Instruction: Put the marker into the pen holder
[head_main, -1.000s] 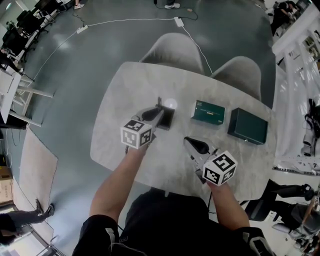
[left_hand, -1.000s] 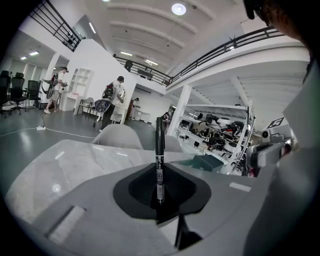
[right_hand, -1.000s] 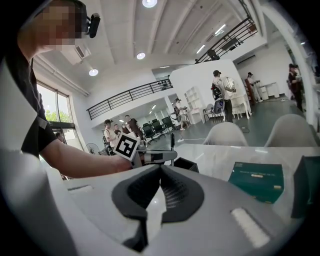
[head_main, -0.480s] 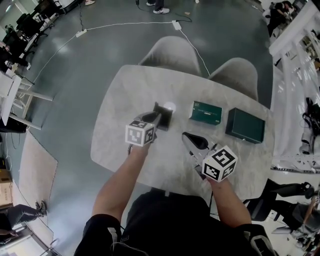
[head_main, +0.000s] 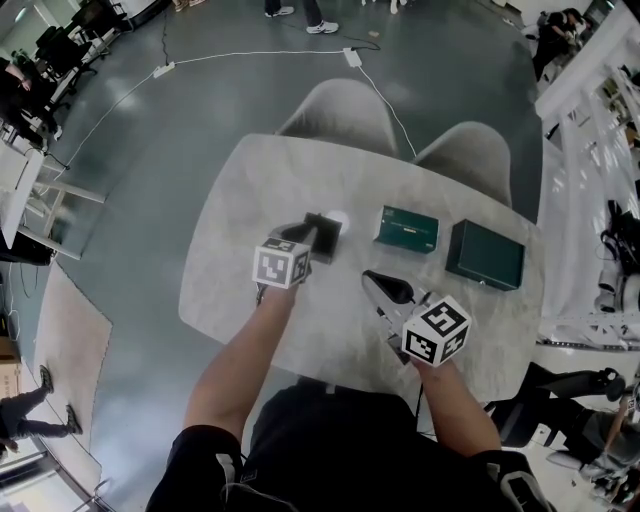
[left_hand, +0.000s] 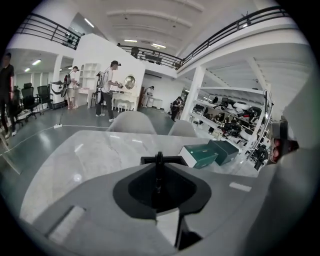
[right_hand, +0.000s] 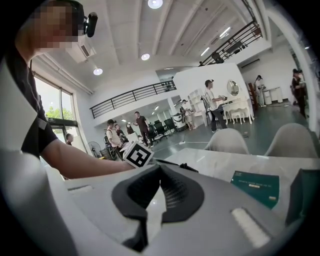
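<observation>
A thin black marker (left_hand: 158, 172) stands upright between the jaws of my left gripper (left_hand: 158, 166), which is shut on it. Right behind it is the square black pen holder (left_hand: 174, 160), and the marker's top is level with its rim. In the head view the left gripper (head_main: 303, 236) sits against the near left side of the pen holder (head_main: 327, 238), and the marker is hard to make out there. My right gripper (head_main: 383, 286) hovers low over the table to the right of the holder. Its jaws (right_hand: 157, 170) are shut with nothing in them.
The pale marble table (head_main: 250, 180) carries a green box (head_main: 407, 228) and a darker green box (head_main: 485, 254) to the right of the holder. Two grey chairs (head_main: 340, 112) (head_main: 463, 160) stand at the far edge. People stand in the distance.
The left gripper has shifted slightly right, closer to the holder. The marker that stuck up above the holder in the head view no longer shows there. The right gripper has barely moved.
</observation>
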